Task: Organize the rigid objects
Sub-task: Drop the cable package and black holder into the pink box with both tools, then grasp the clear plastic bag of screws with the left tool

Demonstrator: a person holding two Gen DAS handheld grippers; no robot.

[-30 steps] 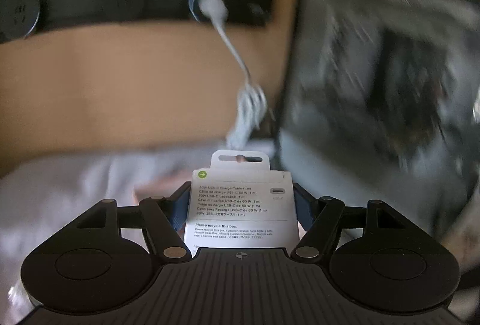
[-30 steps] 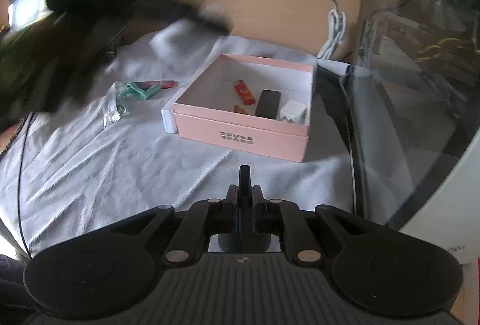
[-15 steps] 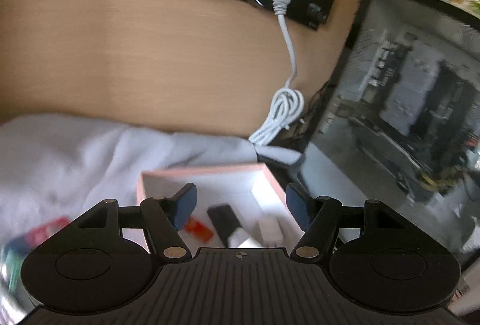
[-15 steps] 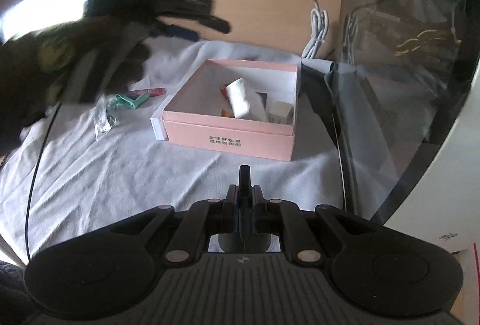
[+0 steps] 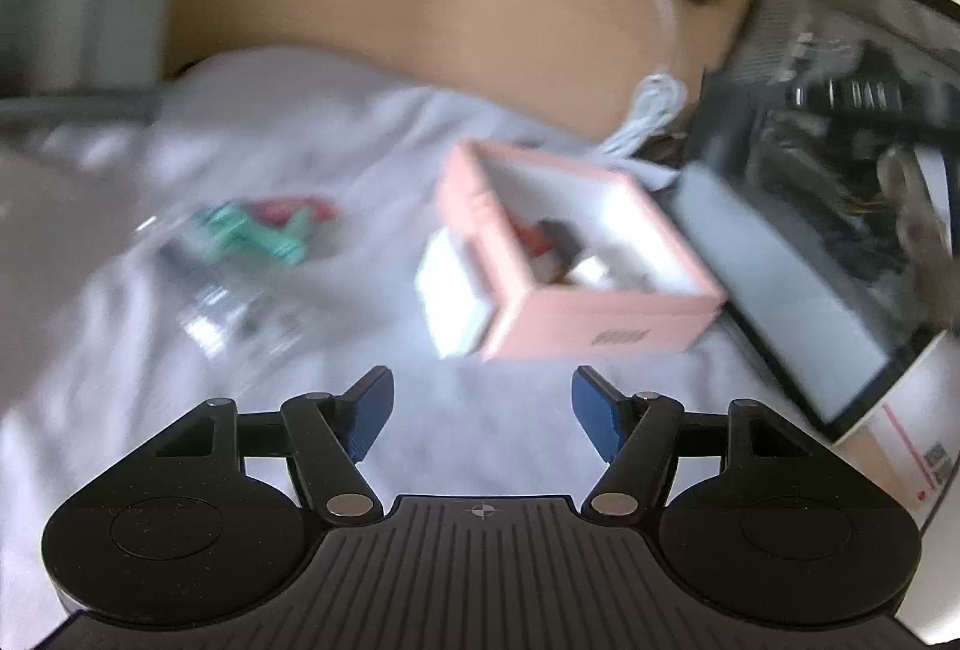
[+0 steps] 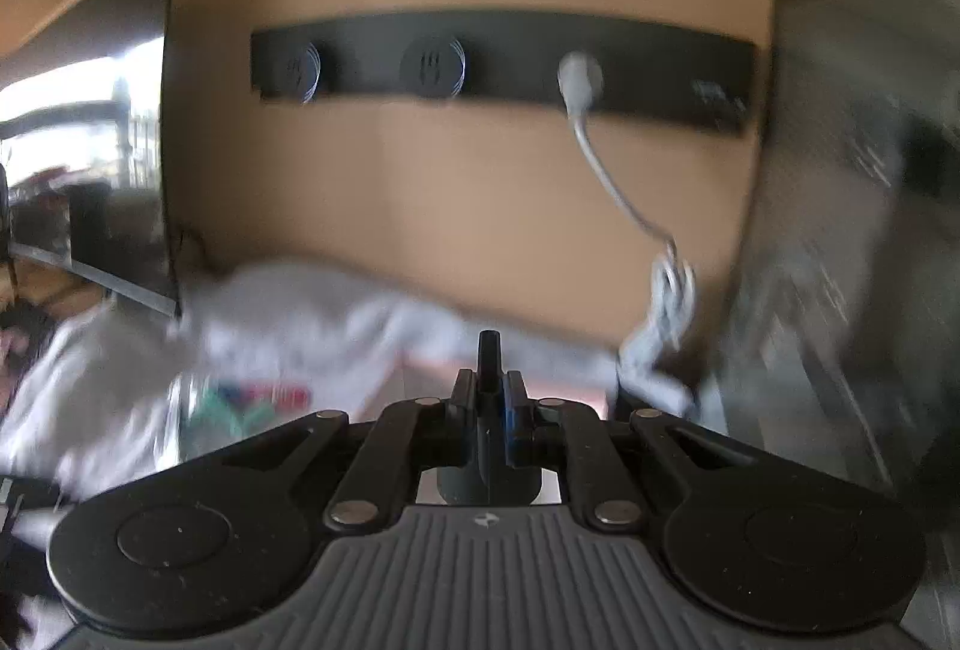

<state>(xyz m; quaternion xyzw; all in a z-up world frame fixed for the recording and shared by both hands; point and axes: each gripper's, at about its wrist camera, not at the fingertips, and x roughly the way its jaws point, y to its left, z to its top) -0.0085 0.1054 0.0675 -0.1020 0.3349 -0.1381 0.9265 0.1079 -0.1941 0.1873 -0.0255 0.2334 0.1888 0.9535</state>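
Observation:
A pink box point(image 5: 600, 332) sits open on the white cloth point(image 5: 300, 140) in the left wrist view, with small red, black and white items inside. My left gripper point(image 5: 483, 413) is open and empty, above the cloth in front of the box. A green and red object point(image 5: 264, 227) and a clear plastic bag point(image 5: 240, 314) lie left of the box. My right gripper point(image 6: 489, 380) is shut on a thin black object point(image 6: 489, 350), pointing at the wooden wall. The box rim point(image 6: 540, 380) barely shows behind it.
A glass-sided computer case point(image 5: 840, 206) stands right of the box. A black socket strip point(image 6: 480, 68) with a white plug and cable point(image 6: 606, 170) runs along the wooden wall. A monitor point(image 6: 120, 140) stands at the left. The views are blurred.
My left gripper let go of the white cable package over the box, then drew back and left. My right gripper tilted up from the box toward the wall.

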